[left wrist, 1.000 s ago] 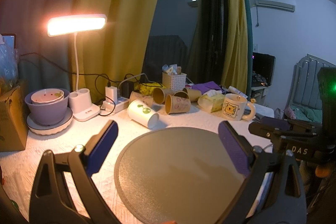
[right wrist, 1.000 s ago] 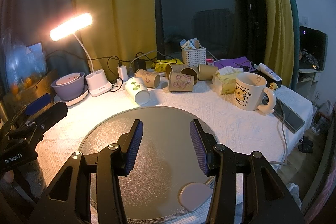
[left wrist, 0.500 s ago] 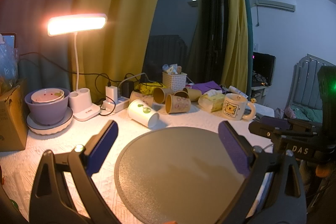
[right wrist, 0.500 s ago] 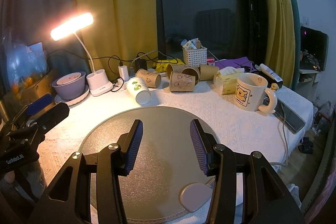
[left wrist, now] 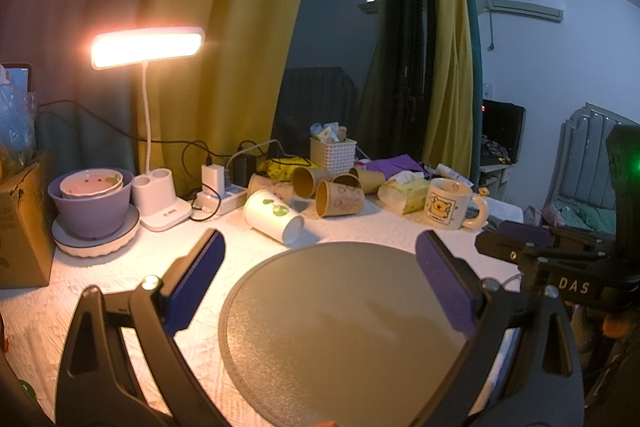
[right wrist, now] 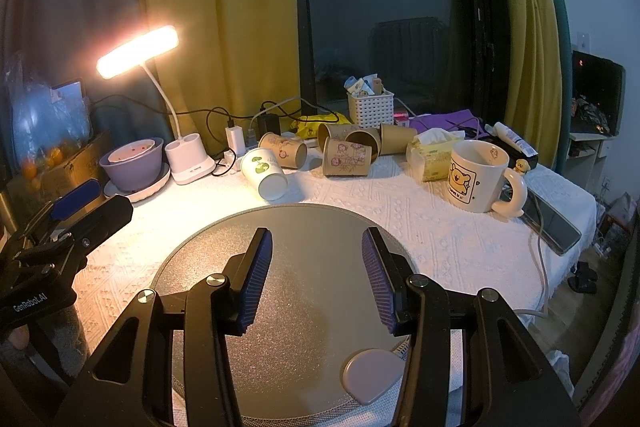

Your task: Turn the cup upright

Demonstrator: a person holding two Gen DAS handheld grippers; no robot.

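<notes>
White paper cup (left wrist: 274, 215) lay on its side just beyond the round grey mat (left wrist: 344, 327). Left gripper (left wrist: 320, 275) gaped wide, right gripper (right wrist: 317, 277) half-open; both empty over the mat, presumably poised to reach.

Left gripper (left wrist: 320, 259) is hanging wide open over the mat (left wrist: 344, 327); white cup (left wrist: 274, 215) is lying sideways just beyond it.

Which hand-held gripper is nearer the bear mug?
Right. The right hand-held gripper hovers over the mat just left of the bear mug; the left hand-held gripper sits farther left.
</notes>
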